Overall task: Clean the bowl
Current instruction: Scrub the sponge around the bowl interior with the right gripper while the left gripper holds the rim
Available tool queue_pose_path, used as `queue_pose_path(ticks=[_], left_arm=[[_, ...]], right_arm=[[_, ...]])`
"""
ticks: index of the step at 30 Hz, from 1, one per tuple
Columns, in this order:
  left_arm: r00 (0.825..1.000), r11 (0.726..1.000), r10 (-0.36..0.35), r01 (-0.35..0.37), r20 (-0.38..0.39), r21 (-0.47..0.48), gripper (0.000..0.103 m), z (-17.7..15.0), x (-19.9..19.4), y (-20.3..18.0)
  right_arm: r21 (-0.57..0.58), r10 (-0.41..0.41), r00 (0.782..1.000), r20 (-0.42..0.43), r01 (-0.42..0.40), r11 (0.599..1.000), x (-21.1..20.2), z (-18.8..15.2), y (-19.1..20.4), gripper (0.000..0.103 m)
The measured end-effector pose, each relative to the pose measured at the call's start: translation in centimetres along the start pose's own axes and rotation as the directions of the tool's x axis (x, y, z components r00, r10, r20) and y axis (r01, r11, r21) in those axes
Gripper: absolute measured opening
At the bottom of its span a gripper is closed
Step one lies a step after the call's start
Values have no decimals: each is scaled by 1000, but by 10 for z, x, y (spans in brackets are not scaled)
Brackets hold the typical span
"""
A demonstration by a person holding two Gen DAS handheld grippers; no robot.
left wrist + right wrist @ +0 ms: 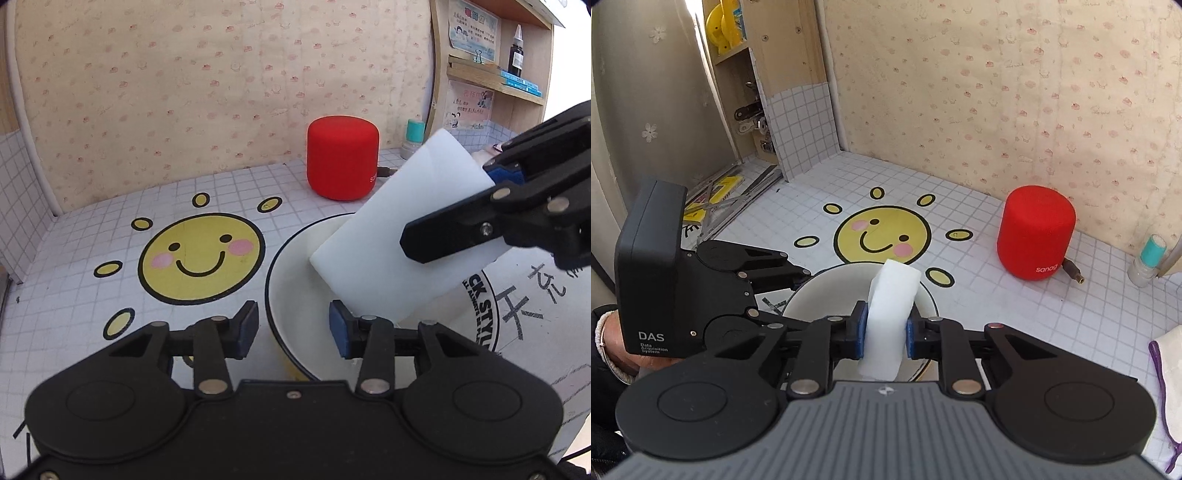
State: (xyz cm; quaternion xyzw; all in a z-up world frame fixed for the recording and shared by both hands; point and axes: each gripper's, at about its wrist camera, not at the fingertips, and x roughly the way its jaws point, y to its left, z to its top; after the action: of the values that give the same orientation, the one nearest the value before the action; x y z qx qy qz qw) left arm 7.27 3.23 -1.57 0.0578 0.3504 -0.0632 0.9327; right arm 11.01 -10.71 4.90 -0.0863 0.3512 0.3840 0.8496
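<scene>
Wiping step of the bowl cleaning. The right tool (885, 334) is clamped on a white sponge block (890, 310) whose far end dips into the white bowl (291, 295), which sits at the near edge of the worktop (92, 295) beside the printed sun face (201, 256). The left tool (293, 332) straddles the bowl's rim with its jaws parted, pads clear of it. Next, probably: steady the rim, then sweep the sponge around the interior.

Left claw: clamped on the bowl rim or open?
Open. The left claw straddles the bowl rim, both pads clear of it.
</scene>
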Motion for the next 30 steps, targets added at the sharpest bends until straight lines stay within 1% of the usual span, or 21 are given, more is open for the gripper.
queue_pose_path(ticks=[1, 3, 4, 8, 11, 13, 17, 22, 25, 30], left_arm=[[1000, 1000, 21, -21, 7, 4, 65, 0, -1, 0], [998, 998, 64, -64, 21, 10, 66, -1, -2, -1], [997, 997, 73, -73, 25, 9, 66, -1, -3, -1], [997, 998, 64, -64, 38, -17, 66, -3, -7, 0], [994, 995, 96, -94, 53, -32, 67, -4, -10, 0], [994, 994, 104, -103, 43, -28, 67, -3, -9, -2], [995, 995, 99, -99, 15, -31, 67, 0, -6, -4], [996, 995, 92, -92, 7, -37, 67, 1, -3, -4], [996, 995, 91, -91, 8, -39, 67, 0, -2, -5], [996, 995, 91, -91, 7, -39, 67, 0, -2, -5]], right_arm=[[-2, 2, 1000, 13, -2, 1000, -1, 0, -1, 21], [-4, 5, 999, 41, -5, 1000, -3, -2, -3, 21], [1, 11, 999, 52, -11, 1000, -4, -4, -5, 21], [24, 28, 996, 87, -30, 999, -5, -10, -13, 21], [9, 23, 993, 113, -24, 1000, -4, -11, -12, 21], [-11, 30, 993, 111, -29, 1000, -2, -12, -9, 21], [-52, 22, 996, 87, -18, 998, 5, -14, -4, 21], [-61, 11, 997, 74, -6, 998, 8, -17, -4, 22], [-101, -25, 994, 102, 35, 994, 8, -22, 0, 25], [-133, -24, 990, 140, 42, 990, 6, -28, 5, 25]])
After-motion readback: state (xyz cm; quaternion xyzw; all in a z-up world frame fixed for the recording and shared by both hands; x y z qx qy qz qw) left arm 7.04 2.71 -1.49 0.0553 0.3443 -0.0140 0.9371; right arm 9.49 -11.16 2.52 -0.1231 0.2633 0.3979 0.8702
